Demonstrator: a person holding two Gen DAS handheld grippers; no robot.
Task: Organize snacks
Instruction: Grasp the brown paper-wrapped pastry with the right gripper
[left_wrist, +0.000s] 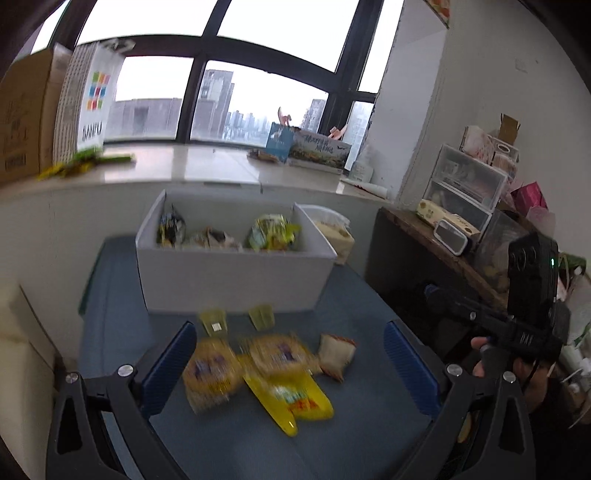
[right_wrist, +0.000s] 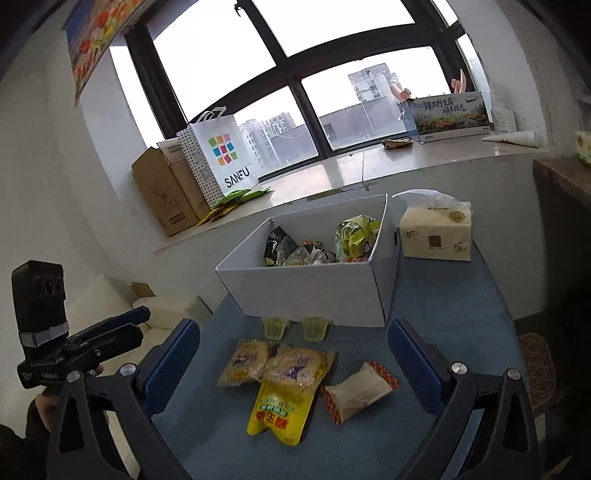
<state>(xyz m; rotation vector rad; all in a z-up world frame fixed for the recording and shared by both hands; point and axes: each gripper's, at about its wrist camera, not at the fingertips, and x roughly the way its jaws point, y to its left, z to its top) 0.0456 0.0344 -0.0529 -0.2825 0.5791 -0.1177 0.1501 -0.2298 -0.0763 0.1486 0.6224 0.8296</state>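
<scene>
On the blue table (right_wrist: 447, 314), several snacks lie loose in front of a white box (right_wrist: 306, 291): two pale bread-like packets (right_wrist: 243, 362) (right_wrist: 301, 365), a yellow pouch (right_wrist: 277, 410), a white and orange packet (right_wrist: 358, 391) and two small jelly cups (right_wrist: 275, 328) (right_wrist: 316, 326). The box (left_wrist: 236, 277) holds several snack bags (left_wrist: 271, 232). My left gripper (left_wrist: 288, 365) hangs open over the blurred packets (left_wrist: 210, 369) and the yellow pouch (left_wrist: 291, 402). My right gripper (right_wrist: 291, 362) is open above the same pile, with nothing between its fingers.
A tissue pack (right_wrist: 436, 232) stands to the right of the box. The window sill behind holds cardboard boxes (right_wrist: 162, 192), a white shopping bag (right_wrist: 221, 155) and a printed carton (right_wrist: 450, 114). A dark side table with plastic drawers (left_wrist: 465, 184) stands to the right.
</scene>
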